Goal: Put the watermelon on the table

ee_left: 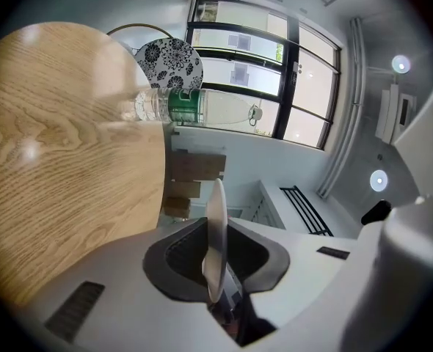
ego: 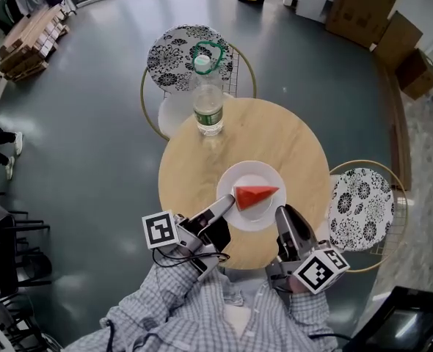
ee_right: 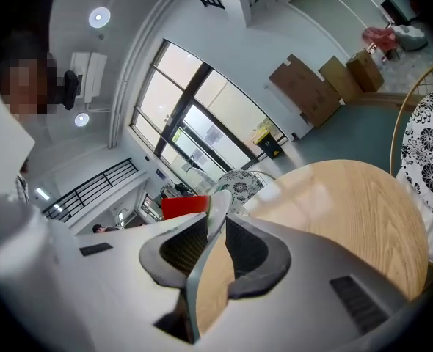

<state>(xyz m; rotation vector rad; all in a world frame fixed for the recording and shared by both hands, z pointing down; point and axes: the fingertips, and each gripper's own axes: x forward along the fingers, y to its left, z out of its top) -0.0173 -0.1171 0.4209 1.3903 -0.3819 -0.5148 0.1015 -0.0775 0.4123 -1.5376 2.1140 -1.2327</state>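
A red wedge of watermelon point(ego: 257, 195) lies on a white plate point(ego: 249, 174) over the near part of the round wooden table point(ego: 275, 134). Whether the plate rests on the wood I cannot tell. My left gripper point(ego: 227, 202) is shut on the plate's left rim, and my right gripper point(ego: 282, 215) is shut on its near right rim. In the left gripper view the plate point(ee_left: 216, 226) stands edge-on between the jaws of the left gripper point(ee_left: 215, 259). In the right gripper view the right gripper point(ee_right: 210, 244) pinches the plate rim point(ee_right: 218, 207), with the watermelon point(ee_right: 181, 206) just beyond.
A clear plastic bottle point(ego: 208, 97) with a green cap and label stands at the table's far edge. One chair with a black-and-white patterned seat point(ego: 191, 56) stands behind the table, another chair point(ego: 362, 207) at its right. Cardboard boxes point(ego: 367, 6) sit on the grey floor at the back right.
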